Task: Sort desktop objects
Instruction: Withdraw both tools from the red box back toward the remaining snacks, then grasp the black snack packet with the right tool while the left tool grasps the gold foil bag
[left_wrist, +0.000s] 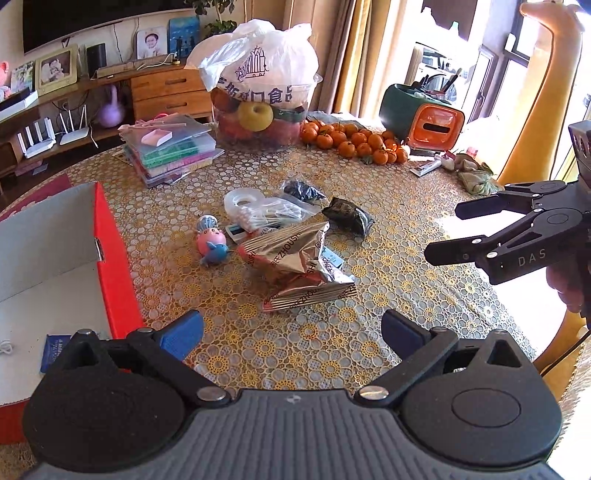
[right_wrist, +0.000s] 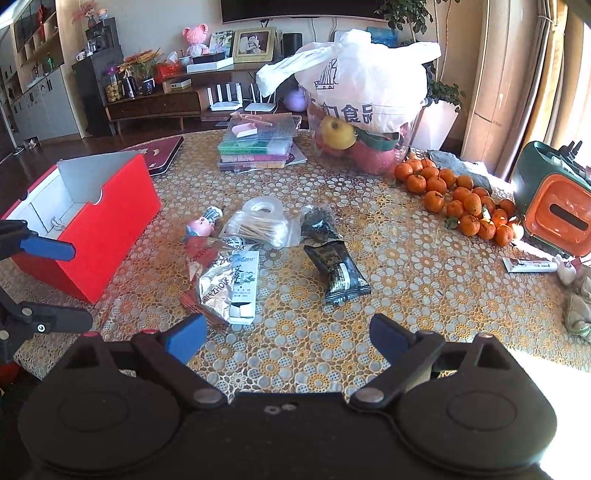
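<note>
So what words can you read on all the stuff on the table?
"ZHOUSH...", cut off by folds: crumpled foil snack bag.
"DAS": right gripper.
"口食品", partly hidden: white plastic bag.
Small white box: print too small.
Black packet: blurred.
Tube: unreadable.

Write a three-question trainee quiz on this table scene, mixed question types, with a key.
1. True or false: the red box already holds the silver snack bag.
2. Multiple choice: the black foil packet lies (A) inside the red box, (B) on the tablecloth, right of the silver snack bag in the right wrist view, (C) on top of the mandarins.
3. Fill in: both the left tongs and the right tongs are ____ and hold nothing.

Key: 1 false; 2 B; 3 open.
</note>
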